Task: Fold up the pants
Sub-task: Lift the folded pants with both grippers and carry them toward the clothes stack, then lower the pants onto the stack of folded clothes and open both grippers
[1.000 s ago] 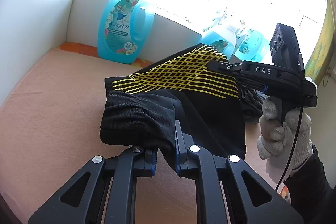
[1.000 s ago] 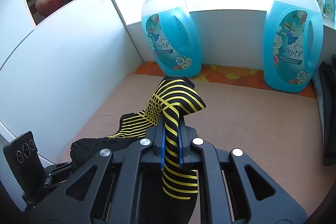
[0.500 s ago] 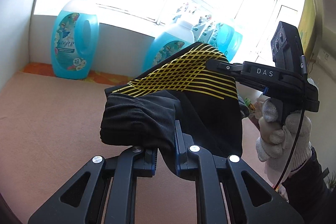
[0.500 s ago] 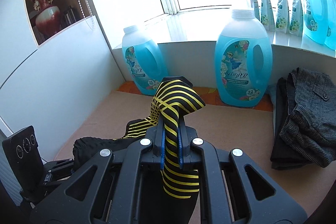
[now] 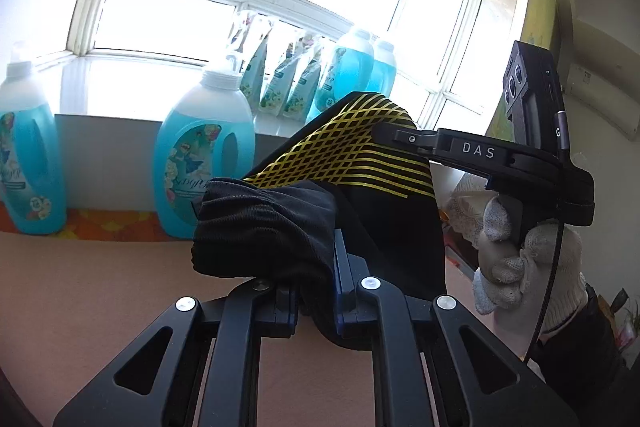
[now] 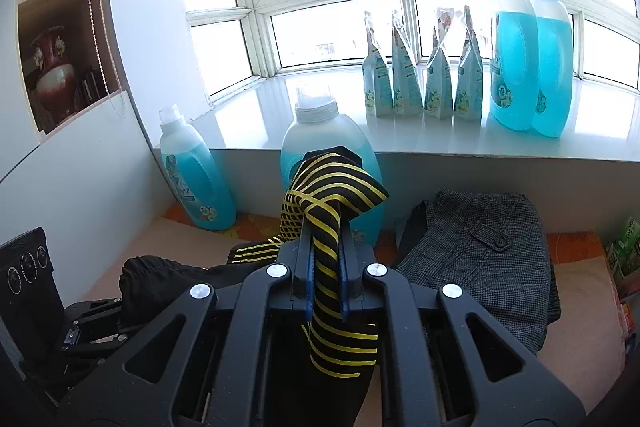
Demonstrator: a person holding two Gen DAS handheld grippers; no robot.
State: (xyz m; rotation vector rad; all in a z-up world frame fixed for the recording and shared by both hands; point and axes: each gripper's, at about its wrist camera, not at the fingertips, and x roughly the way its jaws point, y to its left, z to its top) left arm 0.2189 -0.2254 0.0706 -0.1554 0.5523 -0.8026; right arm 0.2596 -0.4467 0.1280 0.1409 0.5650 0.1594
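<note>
The black pants (image 5: 376, 203) with yellow stripes hang in the air between my two grippers, above the beige surface (image 5: 80, 291). My left gripper (image 5: 316, 267) is shut on the bunched black waistband end (image 5: 264, 223). My right gripper (image 6: 324, 247) is shut on the yellow-striped part (image 6: 332, 203), which drapes over its fingers. In the left wrist view the right gripper (image 5: 388, 135) holds the striped cloth at upper right, with a white-gloved hand (image 5: 520, 251) on its handle. The left gripper body (image 6: 80, 323) shows low left in the right wrist view.
Blue detergent bottles (image 5: 200, 163) (image 6: 196, 187) stand against the back wall. More bottles (image 6: 528, 59) and pouches (image 6: 420, 75) line the windowsill. A pile of grey folded trousers (image 6: 488, 251) lies at the right. A shelf with a vase (image 6: 52, 75) is at the left.
Both grippers have risen and swung right with the pants held between them. The window and sill have come into view, and the grey trousers pile now shows on the right.
</note>
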